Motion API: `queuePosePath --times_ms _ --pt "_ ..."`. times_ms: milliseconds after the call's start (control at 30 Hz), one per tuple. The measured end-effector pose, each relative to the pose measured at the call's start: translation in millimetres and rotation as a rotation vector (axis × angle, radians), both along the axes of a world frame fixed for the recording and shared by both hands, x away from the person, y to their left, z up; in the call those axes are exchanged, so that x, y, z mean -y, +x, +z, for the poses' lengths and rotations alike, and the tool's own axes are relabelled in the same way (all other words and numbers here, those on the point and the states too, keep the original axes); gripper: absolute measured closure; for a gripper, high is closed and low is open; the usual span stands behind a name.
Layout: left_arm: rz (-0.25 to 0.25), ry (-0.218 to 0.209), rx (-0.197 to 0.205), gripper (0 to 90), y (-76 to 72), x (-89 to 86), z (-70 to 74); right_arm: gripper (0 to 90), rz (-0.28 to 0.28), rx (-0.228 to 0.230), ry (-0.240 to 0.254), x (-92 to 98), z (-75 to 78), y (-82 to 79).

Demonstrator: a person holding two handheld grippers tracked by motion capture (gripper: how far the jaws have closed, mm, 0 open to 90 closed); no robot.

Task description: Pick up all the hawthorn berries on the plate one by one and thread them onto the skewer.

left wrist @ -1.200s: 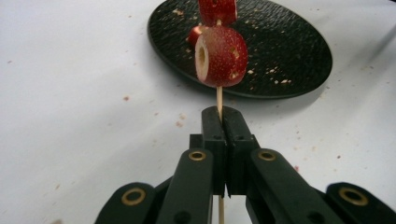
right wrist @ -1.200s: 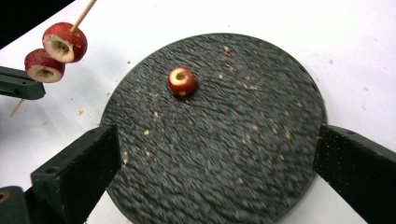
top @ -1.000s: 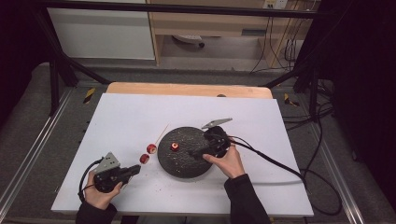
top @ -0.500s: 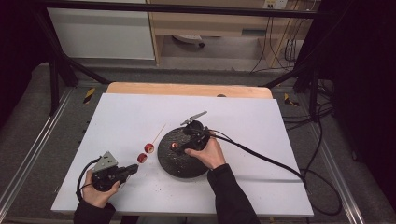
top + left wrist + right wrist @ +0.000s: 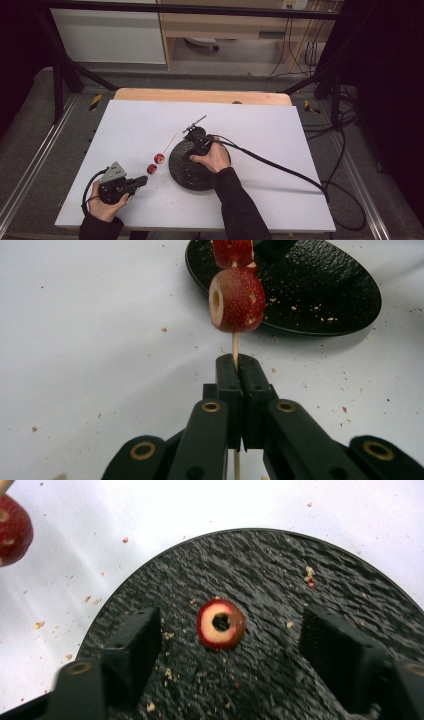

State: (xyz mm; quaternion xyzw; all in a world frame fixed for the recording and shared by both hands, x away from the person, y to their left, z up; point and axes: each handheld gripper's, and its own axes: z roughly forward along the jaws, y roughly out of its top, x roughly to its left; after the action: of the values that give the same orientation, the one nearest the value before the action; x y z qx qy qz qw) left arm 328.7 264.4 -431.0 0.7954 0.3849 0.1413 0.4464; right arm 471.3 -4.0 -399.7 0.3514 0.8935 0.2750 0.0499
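My left gripper (image 5: 142,181) rests near the table's front left, shut on a thin wooden skewer (image 5: 234,345) that carries two cored red fruits (image 5: 236,299) (image 5: 159,158). The skewer's tip points toward the black plate (image 5: 192,172). My right gripper (image 5: 194,142) hangs over the plate's far left part, pointing down. In the right gripper view a single cored red fruit (image 5: 220,623) lies on the plate (image 5: 280,580) between the jaws. The jaws have just been closing, and both pads still stand apart from the fruit.
The white table top (image 5: 280,130) carries small crumbs around the plate. Black cables trail from both grippers, the right one (image 5: 280,167) running off to the right edge. A wooden strip (image 5: 200,95) borders the table's far side.
The right hand has moved left over the plate to stand above the loose fruit, and its jaws have narrowed. The left gripper and skewer have stayed still.
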Motion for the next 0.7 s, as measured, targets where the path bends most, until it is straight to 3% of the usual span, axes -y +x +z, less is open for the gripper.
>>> queuePosePath --times_ms 400,700 --pt "0.002 0.004 -0.007 88.4 0.7 -0.2 -0.7 45.3 -0.014 -0.055 0.02 -3.7 -6.5 11.9" --pt "-0.003 0.005 -0.008 88.4 0.7 0.2 -0.8 52.6 -0.017 -0.102 0.02 -4.9 -11.6 15.0"
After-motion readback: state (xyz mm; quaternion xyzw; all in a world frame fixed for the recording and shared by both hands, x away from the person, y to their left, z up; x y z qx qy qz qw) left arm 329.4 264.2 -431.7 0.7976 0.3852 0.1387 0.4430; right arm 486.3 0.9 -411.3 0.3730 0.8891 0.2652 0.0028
